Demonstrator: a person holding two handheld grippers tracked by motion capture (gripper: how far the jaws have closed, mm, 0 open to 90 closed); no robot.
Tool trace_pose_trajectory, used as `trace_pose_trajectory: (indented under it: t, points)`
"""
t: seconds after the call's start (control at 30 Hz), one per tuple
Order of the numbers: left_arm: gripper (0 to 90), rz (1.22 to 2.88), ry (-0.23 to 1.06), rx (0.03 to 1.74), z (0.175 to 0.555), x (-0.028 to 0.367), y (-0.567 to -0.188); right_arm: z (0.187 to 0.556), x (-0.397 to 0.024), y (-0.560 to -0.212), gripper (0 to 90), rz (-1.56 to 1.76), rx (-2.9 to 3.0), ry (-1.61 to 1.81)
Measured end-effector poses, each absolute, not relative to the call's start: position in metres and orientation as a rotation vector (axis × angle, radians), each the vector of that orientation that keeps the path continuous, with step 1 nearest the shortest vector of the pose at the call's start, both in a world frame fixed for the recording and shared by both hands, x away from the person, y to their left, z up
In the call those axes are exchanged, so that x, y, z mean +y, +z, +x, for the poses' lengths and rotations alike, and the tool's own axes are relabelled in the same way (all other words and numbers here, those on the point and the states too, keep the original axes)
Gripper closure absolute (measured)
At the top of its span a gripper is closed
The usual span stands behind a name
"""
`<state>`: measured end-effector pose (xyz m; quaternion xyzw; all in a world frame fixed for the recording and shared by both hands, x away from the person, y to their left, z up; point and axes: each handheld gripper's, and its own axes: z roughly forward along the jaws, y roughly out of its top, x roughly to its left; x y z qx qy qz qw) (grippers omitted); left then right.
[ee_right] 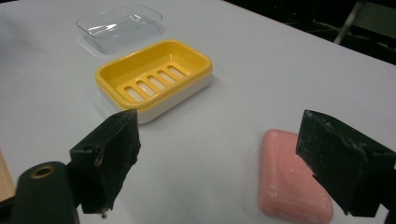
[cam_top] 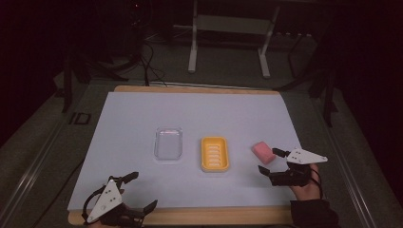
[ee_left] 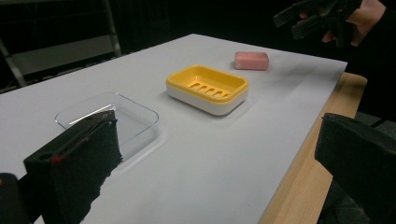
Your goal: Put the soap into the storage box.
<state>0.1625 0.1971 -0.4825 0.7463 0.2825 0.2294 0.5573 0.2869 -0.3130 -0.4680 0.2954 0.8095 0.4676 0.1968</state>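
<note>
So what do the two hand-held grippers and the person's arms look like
Both are black. The left hand-held gripper and the right hand-held gripper each carry a grey three-cornered plate on top, dotted with small dark marks. Seen close, the jaws are chunky black blocks with rough, worn pads. A black cable loops by each. A dark sleeve covers the right forearm to the wrist.

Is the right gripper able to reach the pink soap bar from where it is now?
Probably yes. The right gripper is open and close beside the pink soap bar, which lies alone on the white sheet, nothing between them.
</note>
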Motion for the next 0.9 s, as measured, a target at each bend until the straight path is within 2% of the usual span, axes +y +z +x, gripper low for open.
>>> trace_pose_trajectory:
  t: [0.33, 0.9]
  points:
    - [0.6, 1.763, 0.544, 0.668, 0.163, 0.197, -0.482, 0.286, -0.305, -0.47, 12.8, 0.749, 2.278, 1.243]
    - [0.6, 1.776, 0.548, 0.673, 0.163, 0.196, -0.483, 0.303, -0.307, -0.464, 13.0, 0.924, 2.201, 1.013]
